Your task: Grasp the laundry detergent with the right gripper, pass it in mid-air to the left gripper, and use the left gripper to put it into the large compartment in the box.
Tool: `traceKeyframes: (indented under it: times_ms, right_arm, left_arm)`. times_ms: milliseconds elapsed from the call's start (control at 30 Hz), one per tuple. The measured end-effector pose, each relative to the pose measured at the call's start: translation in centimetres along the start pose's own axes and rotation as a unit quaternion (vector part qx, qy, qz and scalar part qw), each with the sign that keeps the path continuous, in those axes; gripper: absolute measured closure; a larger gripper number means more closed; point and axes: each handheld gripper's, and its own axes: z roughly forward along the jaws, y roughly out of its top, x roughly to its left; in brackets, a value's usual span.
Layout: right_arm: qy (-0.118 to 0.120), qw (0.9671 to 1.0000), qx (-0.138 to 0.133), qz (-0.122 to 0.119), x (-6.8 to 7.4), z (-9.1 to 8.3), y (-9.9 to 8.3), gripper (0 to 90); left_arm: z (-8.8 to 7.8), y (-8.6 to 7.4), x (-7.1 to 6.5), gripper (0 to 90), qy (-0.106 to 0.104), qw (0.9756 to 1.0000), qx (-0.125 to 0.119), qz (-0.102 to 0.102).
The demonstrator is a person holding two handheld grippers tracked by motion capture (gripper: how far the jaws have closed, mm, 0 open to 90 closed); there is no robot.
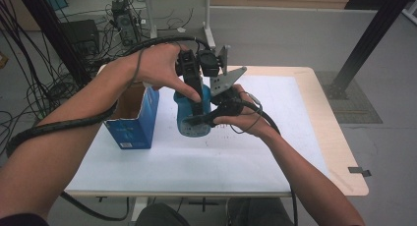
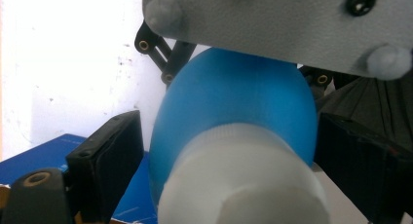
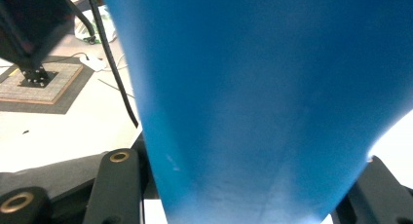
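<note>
A blue bottle (image 1: 188, 122) with a white cap (image 2: 243, 185) hangs above the white-covered table (image 1: 275, 137). My right gripper (image 1: 206, 119) comes in from the right and is shut on the bottle's body (image 3: 253, 87), one black jaw on each side. My left gripper (image 1: 197, 99) points down over the bottle's top. In the left gripper view its jaws stand on either side of the cap, with a small gap showing at the left jaw, so the left gripper (image 2: 236, 136) is open around it. The right gripper's own view shows the right gripper (image 3: 248, 185) clamped across the bottle.
An open-topped blue carton (image 1: 135, 123) stands on the table just left of the bottle; its blue side (image 2: 39, 158) also shows in the left gripper view. The right gripper's grey plate (image 2: 272, 24) sits close above the bottle. Cables and a black frame post (image 1: 369, 39) lie beyond the table.
</note>
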Motion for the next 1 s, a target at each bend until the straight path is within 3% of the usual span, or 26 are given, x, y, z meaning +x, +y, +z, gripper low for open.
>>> traceKeyframes:
  times_ms: [400, 433, 533, 700, 1000]
  right_arm:
    - [0.002, 1.0000, -0.004, -0.004, 0.04, -0.03, 0.04, 44.2]
    - [0.007, 1.0000, -0.005, 0.003, 0.16, 0.00, 0.07, 44.1]
    - [-0.006, 0.9999, -0.004, -0.013, -0.04, 0.08, 0.06, 44.1]
    - [0.005, 1.0000, -0.005, 0.001, 0.20, 0.08, 0.10, 44.1]
    - [0.003, 1.0000, -0.004, -0.009, 0.14, 0.24, 0.08, 44.1]
  left_arm:
    - [0.12, 0.07, 0.01, 25.5, 0.003, 1.0000, 0.004, 0.002]
    - [0.16, 0.06, 0.00, 25.8, 0.002, 1.0000, 0.005, 0.002]
    - [0.22, 0.00, -0.04, 26.6, 0.002, 1.0000, 0.006, 0.002]
    - [0.13, -0.13, -0.01, 31.5, 0.001, 1.0000, 0.007, 0.001]
    - [0.25, -0.05, 0.06, 35.0, -0.001, 0.9999, 0.013, 0.003]
